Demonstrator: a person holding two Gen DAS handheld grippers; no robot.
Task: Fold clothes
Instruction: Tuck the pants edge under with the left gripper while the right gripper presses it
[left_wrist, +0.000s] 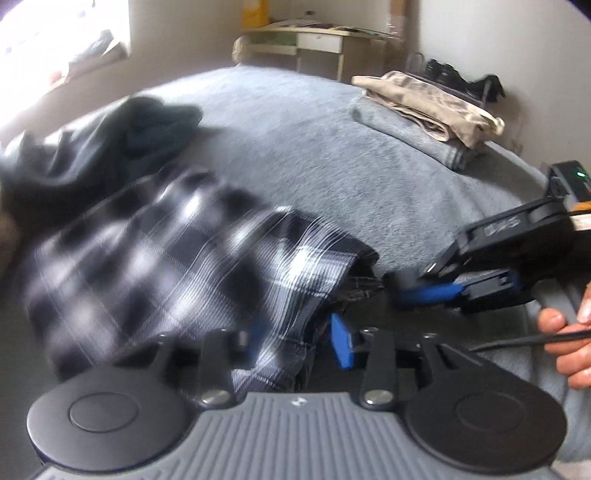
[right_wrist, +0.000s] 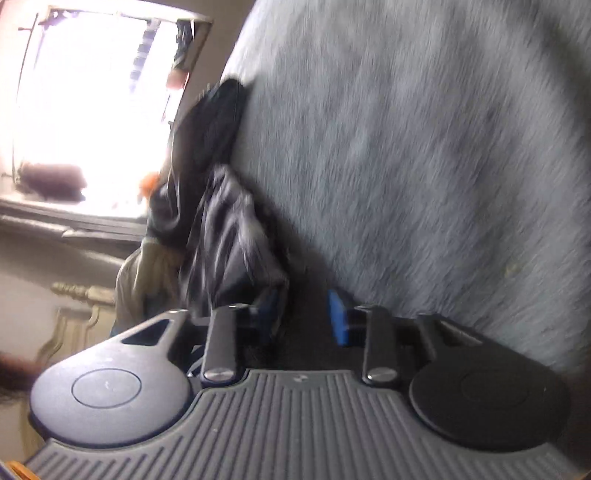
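Note:
A black-and-white plaid garment (left_wrist: 177, 258) lies bunched on the grey bed blanket (left_wrist: 295, 140). My left gripper (left_wrist: 299, 339) stands over its near edge. The cloth runs between the jaws and hides the left pad, while the blue right pad (left_wrist: 341, 343) stands clear of the cloth. My right gripper (left_wrist: 406, 291) reaches in from the right, its blue fingertips close to the garment's corner. In the right wrist view, the right gripper (right_wrist: 304, 317) shows a gap between its pads, with the plaid garment (right_wrist: 229, 236) just ahead of the left pad.
A dark garment (left_wrist: 122, 144) lies heaped at the bed's far left. A folded beige garment (left_wrist: 432, 103) rests on a folded grey towel (left_wrist: 406, 133) at the far right. A desk (left_wrist: 306, 40) stands beyond the bed. A person's hand (left_wrist: 569, 343) grips the right tool.

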